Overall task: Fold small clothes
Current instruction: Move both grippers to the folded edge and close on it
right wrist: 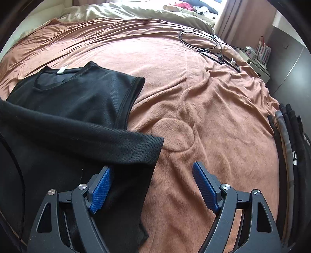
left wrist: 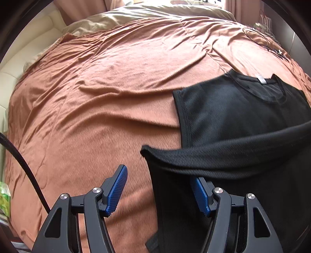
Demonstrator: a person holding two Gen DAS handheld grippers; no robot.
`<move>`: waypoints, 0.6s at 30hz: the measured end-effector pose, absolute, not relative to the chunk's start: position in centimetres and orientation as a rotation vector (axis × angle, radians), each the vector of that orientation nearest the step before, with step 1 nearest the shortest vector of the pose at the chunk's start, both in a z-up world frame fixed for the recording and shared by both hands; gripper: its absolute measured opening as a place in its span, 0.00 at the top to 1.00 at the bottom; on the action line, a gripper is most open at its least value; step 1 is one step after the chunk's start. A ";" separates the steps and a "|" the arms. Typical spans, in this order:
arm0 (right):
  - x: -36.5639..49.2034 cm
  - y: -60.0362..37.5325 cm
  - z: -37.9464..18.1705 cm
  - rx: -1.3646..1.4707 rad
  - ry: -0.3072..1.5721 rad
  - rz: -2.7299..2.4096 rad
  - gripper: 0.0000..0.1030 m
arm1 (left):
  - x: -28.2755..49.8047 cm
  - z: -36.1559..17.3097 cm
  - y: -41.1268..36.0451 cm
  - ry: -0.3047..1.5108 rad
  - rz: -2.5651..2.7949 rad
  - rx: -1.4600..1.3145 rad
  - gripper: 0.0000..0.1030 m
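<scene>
A black sleeveless top [left wrist: 233, 109] [right wrist: 77, 97] lies flat on the orange-brown blanket [left wrist: 97, 97] [right wrist: 213, 116], neck and white label [left wrist: 260, 78] [right wrist: 62, 70] pointing away. Its lower part is folded up over the body as a thick band [left wrist: 213, 157] [right wrist: 97, 140]. My left gripper [left wrist: 158, 175] is open at the band's left corner; the cloth covers the tip of its right finger and neither pad presses on it. My right gripper [right wrist: 151, 167] is open at the band's right corner, its left finger over the cloth and its right finger over bare blanket.
Black cables [right wrist: 204, 40] [left wrist: 258, 37] lie at the bed's far right. A stack of folded dark clothes [right wrist: 289, 136] sits at the right edge. A beige duvet [right wrist: 136, 11] covers the far end. A bedside table [right wrist: 256, 62] stands beyond. A black cord [left wrist: 25, 165] crosses the left side.
</scene>
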State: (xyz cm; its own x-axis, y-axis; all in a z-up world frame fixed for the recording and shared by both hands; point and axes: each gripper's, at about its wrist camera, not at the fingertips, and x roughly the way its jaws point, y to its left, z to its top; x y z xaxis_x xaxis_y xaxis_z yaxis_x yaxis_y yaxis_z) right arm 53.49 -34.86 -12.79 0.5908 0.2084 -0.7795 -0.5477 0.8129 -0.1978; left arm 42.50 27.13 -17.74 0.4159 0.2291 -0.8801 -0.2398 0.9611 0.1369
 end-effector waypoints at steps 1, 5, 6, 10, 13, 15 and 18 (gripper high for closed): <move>54.1 -34.7 -12.9 -0.443 0.830 0.456 0.23 | 42.9 -17.7 27.4 1.097 0.294 -0.014 0.35; 56.3 -34.3 -13.2 -0.422 0.823 0.449 0.26 | 44.4 -17.9 28.4 1.086 0.305 -0.026 0.35; 56.8 -34.1 -13.3 -0.415 0.825 0.450 0.30 | 44.7 -18.0 28.6 1.082 0.305 -0.031 0.36; 58.2 -34.0 -13.6 -0.378 0.832 0.457 0.45 | 45.4 -18.1 29.3 1.065 0.300 -0.056 0.47; 58.6 -34.0 -13.5 -0.350 0.837 0.469 0.52 | 45.4 -18.1 29.7 1.054 0.280 -0.085 0.54; 58.4 -34.1 -13.4 -0.351 0.833 0.481 0.53 | 45.1 -17.8 29.8 1.042 0.267 -0.094 0.54; 57.9 -34.7 -13.0 -0.332 0.836 0.513 0.53 | 44.3 -17.3 29.9 1.028 0.236 -0.121 0.54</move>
State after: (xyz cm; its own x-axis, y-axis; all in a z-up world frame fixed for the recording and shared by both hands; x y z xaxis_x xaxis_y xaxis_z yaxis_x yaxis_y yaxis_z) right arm 57.90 -34.69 -13.00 0.5606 0.2996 -0.7720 -0.5532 0.8292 -0.0799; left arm 44.26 29.93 -17.31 0.4941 0.1371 -0.8585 -0.2506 0.9680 0.0104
